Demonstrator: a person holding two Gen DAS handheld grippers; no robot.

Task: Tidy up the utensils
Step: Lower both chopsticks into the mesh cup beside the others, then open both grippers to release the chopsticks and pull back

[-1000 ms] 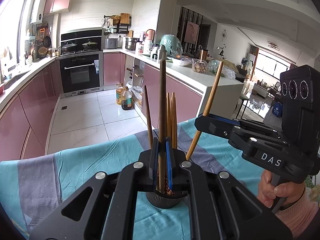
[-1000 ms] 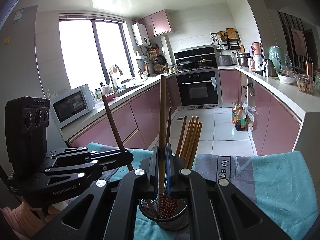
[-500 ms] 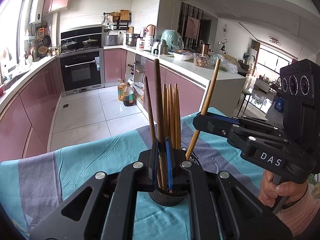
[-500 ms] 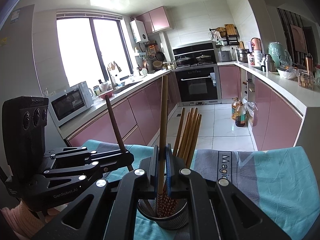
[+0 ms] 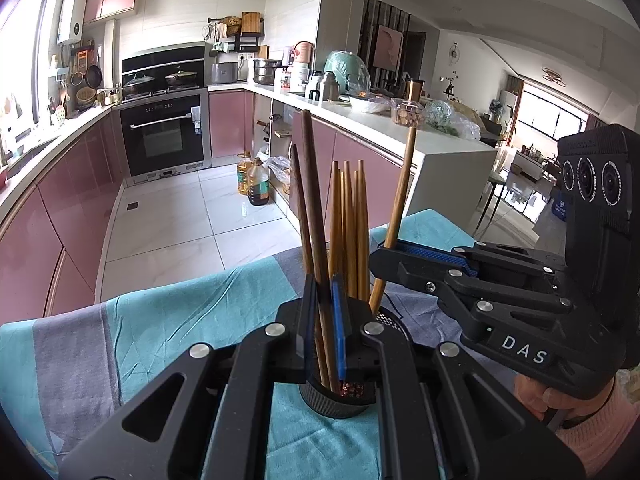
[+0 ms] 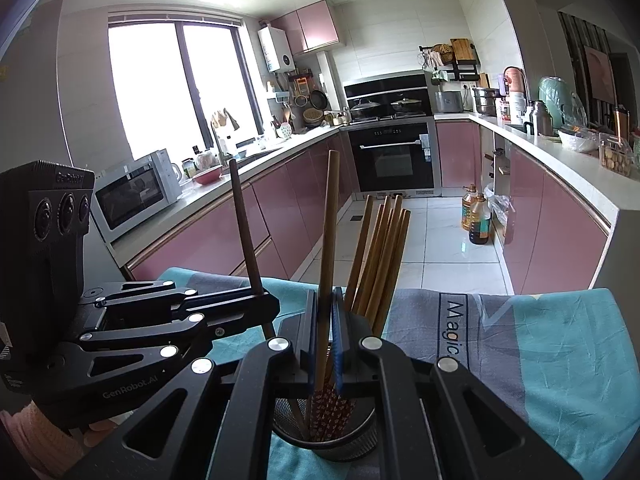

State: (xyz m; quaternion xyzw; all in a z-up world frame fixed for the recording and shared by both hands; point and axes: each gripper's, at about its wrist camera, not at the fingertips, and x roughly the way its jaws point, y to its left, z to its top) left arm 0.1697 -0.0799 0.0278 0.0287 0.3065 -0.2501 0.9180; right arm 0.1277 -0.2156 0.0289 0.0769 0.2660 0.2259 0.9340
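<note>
The left gripper [image 5: 324,320] is being kept pressed together on a dark wooden chopstick [image 5: 311,184], which is being pinched between the blue pads low on its shaft, while its lower end is already standing inside the black mesh holder [image 5: 340,400]. The right gripper [image 6: 325,332] is likewise being kept closed on a lighter wooden chopstick [image 6: 330,216], and this one is also being held low, with its patterned end reaching down into the holder [image 6: 332,446]. In the left wrist view the right gripper [image 5: 382,254] is seen from the side with the light stick leaning a little outward. Beside both held sticks, a bundle of other chopsticks [image 5: 350,224] is already standing in the holder, tips upward, touching each other. The holder is resting on a teal and grey cloth [image 5: 168,320] that is covering the table. The chopsticks are judged to be light, stiff and rather smooth, so they are probably being turned easily between the pads if pinched at one point only; a hold near the middle of the shaft is being judged safer than one near the thin tip. The holder is probably light too and may be tipped by a sideways push.
</note>
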